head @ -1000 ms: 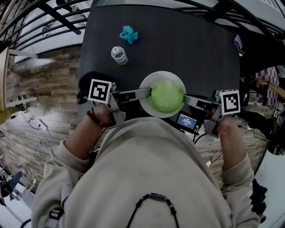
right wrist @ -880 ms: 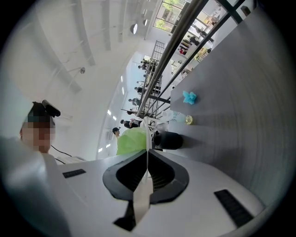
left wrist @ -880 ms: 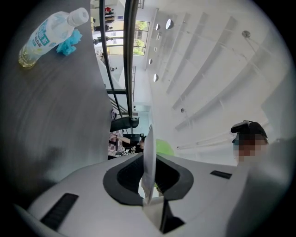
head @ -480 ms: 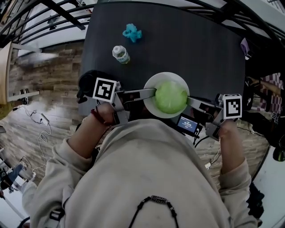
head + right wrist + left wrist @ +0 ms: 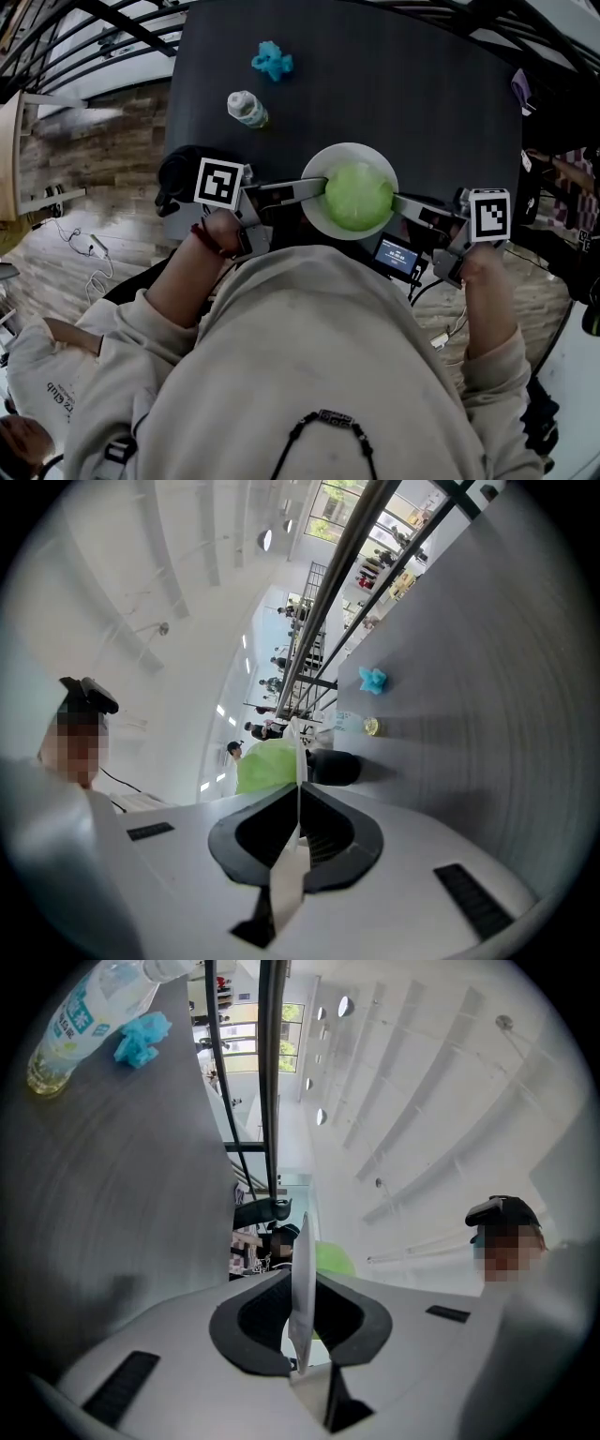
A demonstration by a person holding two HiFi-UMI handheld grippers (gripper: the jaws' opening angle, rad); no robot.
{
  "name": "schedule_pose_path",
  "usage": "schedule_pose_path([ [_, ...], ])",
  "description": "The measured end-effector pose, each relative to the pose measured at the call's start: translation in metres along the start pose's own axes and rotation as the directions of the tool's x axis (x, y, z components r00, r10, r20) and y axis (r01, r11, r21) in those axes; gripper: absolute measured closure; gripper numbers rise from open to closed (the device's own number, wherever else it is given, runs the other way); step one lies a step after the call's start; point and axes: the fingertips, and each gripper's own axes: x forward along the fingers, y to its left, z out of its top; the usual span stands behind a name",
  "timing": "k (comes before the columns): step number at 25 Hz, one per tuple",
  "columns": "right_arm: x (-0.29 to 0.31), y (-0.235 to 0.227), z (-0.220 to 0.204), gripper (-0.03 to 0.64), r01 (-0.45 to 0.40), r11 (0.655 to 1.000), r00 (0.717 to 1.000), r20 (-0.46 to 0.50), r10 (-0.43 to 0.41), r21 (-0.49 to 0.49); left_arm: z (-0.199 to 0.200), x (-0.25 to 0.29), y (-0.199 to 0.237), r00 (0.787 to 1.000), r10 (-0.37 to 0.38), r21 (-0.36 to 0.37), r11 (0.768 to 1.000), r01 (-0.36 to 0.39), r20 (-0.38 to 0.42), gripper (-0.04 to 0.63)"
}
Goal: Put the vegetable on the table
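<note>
A round green vegetable point(image 5: 358, 197) lies on a white plate point(image 5: 315, 214), held over the near edge of the dark table point(image 5: 394, 84). My left gripper point(image 5: 317, 187) is shut on the plate's left rim. My right gripper point(image 5: 398, 202) is shut on its right rim. In the left gripper view point(image 5: 300, 1330) the plate point(image 5: 302, 1279) stands edge-on between the pads, with the vegetable point(image 5: 332, 1260) behind it. The right gripper view point(image 5: 298, 832) shows the plate rim point(image 5: 298, 761) pinched the same way, beside the vegetable point(image 5: 262, 766).
A small plastic bottle point(image 5: 247, 110) and a blue crumpled thing point(image 5: 272, 61) lie on the table's far left part. A black object point(image 5: 176, 173) sits at the table's near left corner. A small device with a lit screen point(image 5: 394, 255) is under my right gripper.
The plate and both grippers have drifted slightly right and farther over the table. Both grips are unchanged.
</note>
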Motion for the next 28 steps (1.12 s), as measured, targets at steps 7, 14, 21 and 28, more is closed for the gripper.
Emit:
schedule_pose_path([
  [7,0.002,-0.014,0.002,0.592,-0.016,1.0,1.0,-0.009,0.016,0.014,0.002,0.001,0.014,1.0,0.026,-0.009,1.0,-0.026,0.017,0.555],
  [14,0.005,-0.027,0.004,0.592,-0.017,1.0,1.0,-0.022,0.018,0.02,0.004,0.0,0.025,0.998,0.035,-0.007,0.999,-0.035,0.042,0.555],
  [21,0.007,-0.041,0.0,0.592,-0.016,1.0,0.999,-0.029,0.017,0.011,-0.001,-0.001,0.038,0.997,0.045,-0.019,0.999,-0.044,0.064,0.555],
  [28,0.012,-0.06,0.003,0.592,-0.022,1.0,0.999,-0.048,0.022,0.006,0.003,0.0,0.062,0.996,0.067,-0.035,0.997,-0.064,0.066,0.555],
])
